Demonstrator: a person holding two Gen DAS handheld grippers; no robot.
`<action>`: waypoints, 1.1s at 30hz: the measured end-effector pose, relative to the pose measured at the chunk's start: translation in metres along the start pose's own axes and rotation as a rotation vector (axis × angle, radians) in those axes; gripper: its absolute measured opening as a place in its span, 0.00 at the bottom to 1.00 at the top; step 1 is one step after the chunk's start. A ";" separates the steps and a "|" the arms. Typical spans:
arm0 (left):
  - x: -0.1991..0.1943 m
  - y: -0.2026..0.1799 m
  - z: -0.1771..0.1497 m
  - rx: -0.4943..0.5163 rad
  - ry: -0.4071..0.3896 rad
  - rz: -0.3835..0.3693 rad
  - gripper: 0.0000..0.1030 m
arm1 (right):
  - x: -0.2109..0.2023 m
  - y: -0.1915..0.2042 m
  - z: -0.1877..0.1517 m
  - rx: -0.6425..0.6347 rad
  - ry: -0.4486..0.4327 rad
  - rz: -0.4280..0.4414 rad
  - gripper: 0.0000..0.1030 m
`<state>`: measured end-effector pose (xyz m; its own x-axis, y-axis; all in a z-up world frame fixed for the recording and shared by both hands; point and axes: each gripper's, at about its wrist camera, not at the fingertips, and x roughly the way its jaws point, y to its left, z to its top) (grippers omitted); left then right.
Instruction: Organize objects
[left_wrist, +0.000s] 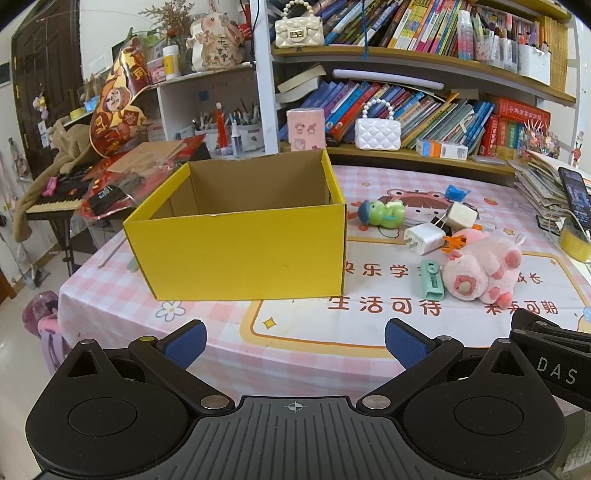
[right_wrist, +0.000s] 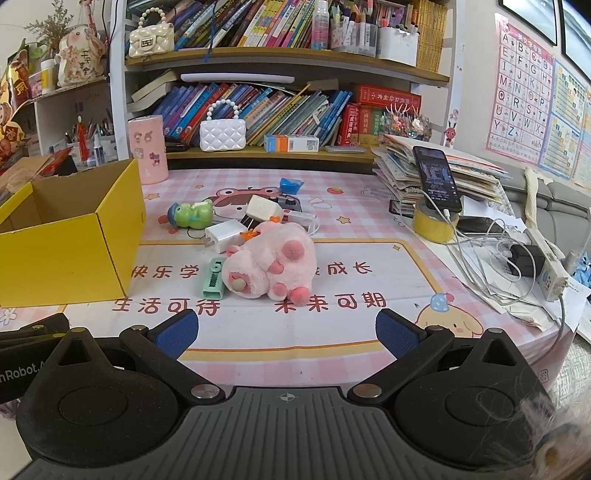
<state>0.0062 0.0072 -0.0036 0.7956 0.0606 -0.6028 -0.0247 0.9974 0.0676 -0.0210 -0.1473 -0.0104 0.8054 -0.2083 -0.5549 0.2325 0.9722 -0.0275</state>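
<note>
Both grippers, left (left_wrist: 295, 341) and right (right_wrist: 287, 334), stood wide open and empty, tilted down over the table's (right_wrist: 295, 332) near edge. Toys lay right of the yellow box (left_wrist: 240, 251): pink plush (right_wrist: 271, 267), chargers (right_wrist: 221, 236), green frog (right_wrist: 192, 214).

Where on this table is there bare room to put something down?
The front strip of tablecloth between the pink plush and the grippers is bare. The yellow box looks empty inside. It is crowded behind the plush, around the chargers and green toy, and at the right by the cables.
</note>
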 end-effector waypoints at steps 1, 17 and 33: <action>0.000 0.001 0.000 0.001 0.000 0.000 1.00 | 0.000 0.000 0.000 0.000 -0.001 0.000 1.00; 0.003 0.002 0.001 0.000 0.002 -0.002 1.00 | 0.005 0.006 0.001 -0.004 0.004 -0.004 1.00; 0.008 0.003 0.002 -0.020 0.014 -0.004 1.00 | 0.007 0.003 0.004 -0.005 0.024 0.010 1.00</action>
<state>0.0133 0.0109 -0.0067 0.7871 0.0573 -0.6142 -0.0340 0.9982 0.0495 -0.0132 -0.1464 -0.0111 0.7944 -0.1963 -0.5748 0.2222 0.9747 -0.0259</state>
